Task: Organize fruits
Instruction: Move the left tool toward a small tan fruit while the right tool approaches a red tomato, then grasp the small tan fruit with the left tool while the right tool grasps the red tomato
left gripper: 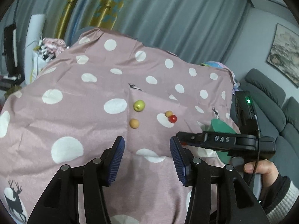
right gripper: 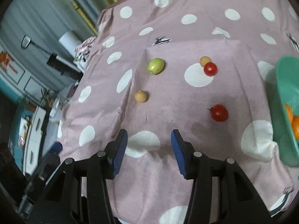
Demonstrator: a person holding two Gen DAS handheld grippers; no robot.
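Five small fruits lie loose on the pink polka-dot cloth (right gripper: 186,97) in the right wrist view: a green fruit (right gripper: 155,65), two tan ones (right gripper: 141,96) (right gripper: 205,60), and two cherry tomatoes (right gripper: 210,68) (right gripper: 219,113), while the left view mostly hides the nearer tomato behind the right gripper (left gripper: 182,140). Only the right view shows oranges (right gripper: 294,121), probably two, in the teal bowl (right gripper: 284,85) at the cloth's right edge. Both the left gripper (left gripper: 146,160) and the right point down at the cloth, jaws parted and empty.
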